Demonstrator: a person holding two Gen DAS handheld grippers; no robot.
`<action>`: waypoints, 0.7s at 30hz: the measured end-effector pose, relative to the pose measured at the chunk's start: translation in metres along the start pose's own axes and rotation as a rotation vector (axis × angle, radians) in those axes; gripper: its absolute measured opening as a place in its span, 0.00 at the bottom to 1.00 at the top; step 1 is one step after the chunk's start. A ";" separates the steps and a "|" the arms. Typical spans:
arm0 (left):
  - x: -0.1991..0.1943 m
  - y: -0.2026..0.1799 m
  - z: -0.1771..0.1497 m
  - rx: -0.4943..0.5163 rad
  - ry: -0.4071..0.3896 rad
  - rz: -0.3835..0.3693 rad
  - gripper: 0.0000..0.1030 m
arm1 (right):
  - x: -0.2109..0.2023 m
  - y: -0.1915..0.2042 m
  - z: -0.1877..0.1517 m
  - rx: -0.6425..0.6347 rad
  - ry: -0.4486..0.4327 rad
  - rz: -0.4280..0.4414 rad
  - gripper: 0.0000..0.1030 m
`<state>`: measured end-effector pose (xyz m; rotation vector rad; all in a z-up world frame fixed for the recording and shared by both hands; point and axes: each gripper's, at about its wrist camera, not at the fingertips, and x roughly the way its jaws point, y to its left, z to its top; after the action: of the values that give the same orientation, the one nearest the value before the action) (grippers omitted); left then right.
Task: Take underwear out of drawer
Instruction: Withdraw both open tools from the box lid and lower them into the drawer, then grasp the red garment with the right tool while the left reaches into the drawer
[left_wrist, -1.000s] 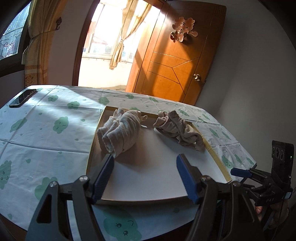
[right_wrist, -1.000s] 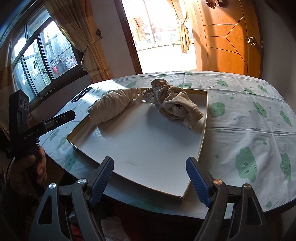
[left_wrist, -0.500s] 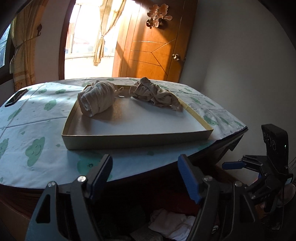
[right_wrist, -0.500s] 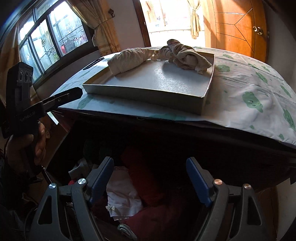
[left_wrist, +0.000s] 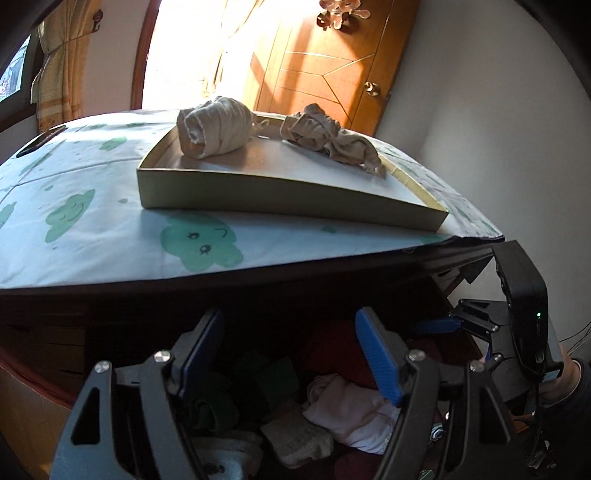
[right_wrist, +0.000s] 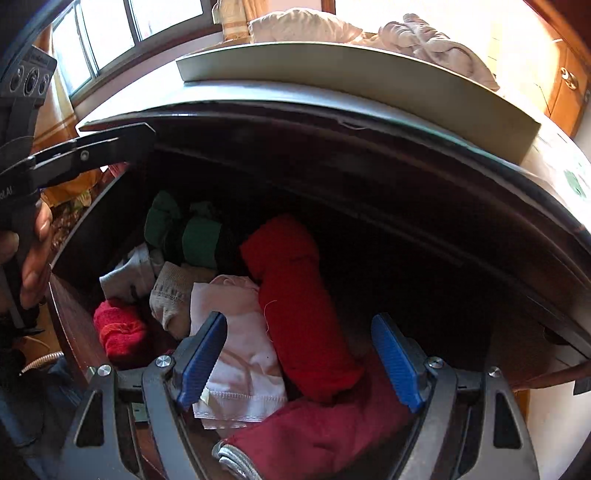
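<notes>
The drawer (right_wrist: 70, 325) stands open under the table, full of rolled clothes. In the right wrist view a red roll (right_wrist: 299, 295) lies in the middle, pale pink underwear (right_wrist: 240, 350) beside it, green rolls (right_wrist: 184, 229) at the back, a beige piece (right_wrist: 173, 291) and a small red roll (right_wrist: 118, 328) at the left. My right gripper (right_wrist: 299, 365) is open, just above the red roll and the pink underwear. My left gripper (left_wrist: 291, 354) is open over the drawer's dark left part; the pink underwear (left_wrist: 351, 410) lies below its right finger.
A shallow cardboard tray (left_wrist: 288, 199) sits on the table's cloud-print cloth (left_wrist: 92, 229), with two beige bundles (left_wrist: 218, 125) (left_wrist: 332, 140) in it. A phone (left_wrist: 40, 140) lies far left. The table edge (right_wrist: 369, 147) overhangs the drawer. A wooden door (left_wrist: 325, 74) stands behind.
Both grippers have dropped from above the tray down past the table edge, and are now over the open drawer. Both stayed open.
</notes>
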<state>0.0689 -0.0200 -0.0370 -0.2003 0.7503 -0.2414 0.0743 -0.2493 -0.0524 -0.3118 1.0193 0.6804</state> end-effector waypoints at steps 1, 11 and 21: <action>0.002 0.001 -0.001 -0.005 0.006 0.001 0.73 | 0.004 0.003 0.002 -0.014 0.016 0.003 0.80; 0.010 0.003 -0.007 -0.026 0.034 0.000 0.73 | 0.037 0.009 0.017 -0.108 0.115 -0.021 0.80; 0.014 0.000 -0.009 -0.026 0.056 -0.003 0.73 | 0.057 0.015 0.026 -0.135 0.155 -0.003 0.68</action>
<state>0.0721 -0.0250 -0.0527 -0.2202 0.8087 -0.2406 0.1011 -0.2026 -0.0875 -0.4903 1.1220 0.7320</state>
